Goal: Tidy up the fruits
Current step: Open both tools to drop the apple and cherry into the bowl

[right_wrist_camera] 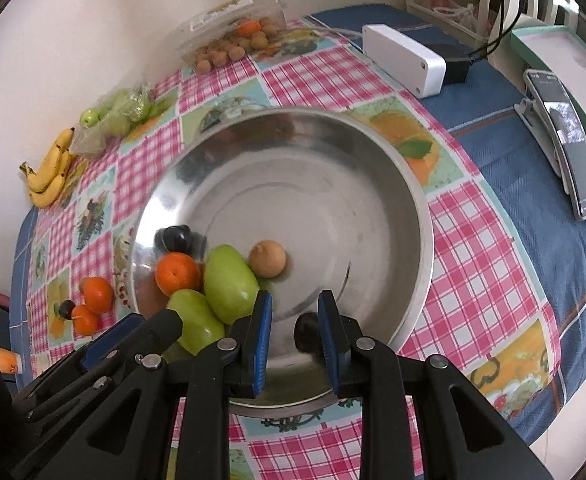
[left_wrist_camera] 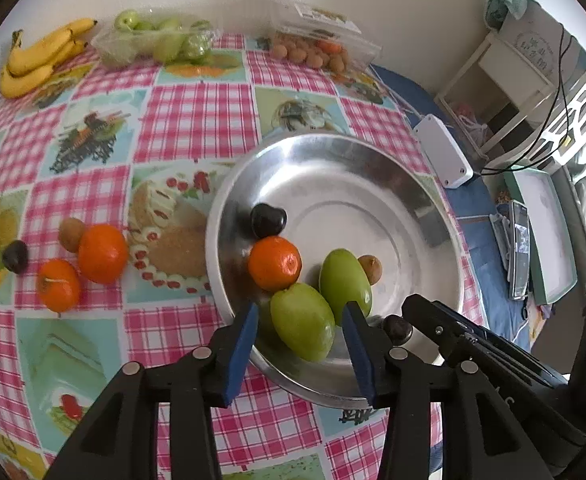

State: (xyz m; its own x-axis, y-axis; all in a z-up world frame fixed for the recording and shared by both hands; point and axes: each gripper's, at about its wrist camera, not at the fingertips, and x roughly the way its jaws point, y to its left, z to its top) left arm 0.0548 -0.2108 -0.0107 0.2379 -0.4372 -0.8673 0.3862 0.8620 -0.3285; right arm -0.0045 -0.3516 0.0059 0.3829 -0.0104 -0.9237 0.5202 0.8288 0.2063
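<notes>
Over the checked pink picture-cloth surface (left_wrist_camera: 197, 112), a wide steel bowl (left_wrist_camera: 373, 168) held two oblong green fruits (left_wrist_camera: 303, 322), an orange mandarin (left_wrist_camera: 275, 263), a brown kiwi-like fruit (left_wrist_camera: 371, 268) and two dark plums (left_wrist_camera: 268, 219). The left gripper (left_wrist_camera: 301, 354) had its blue fingers (left_wrist_camera: 243, 352) parted either side of the nearer green fruit, not pressing it. The right gripper (right_wrist_camera: 295, 344) stood narrowed, a dark plum (right_wrist_camera: 307, 334) against one finger; whether it was gripped I could not tell. Two mandarins (left_wrist_camera: 101, 254), bananas (left_wrist_camera: 37, 60) and a white box (left_wrist_camera: 445, 156) lay around.
</notes>
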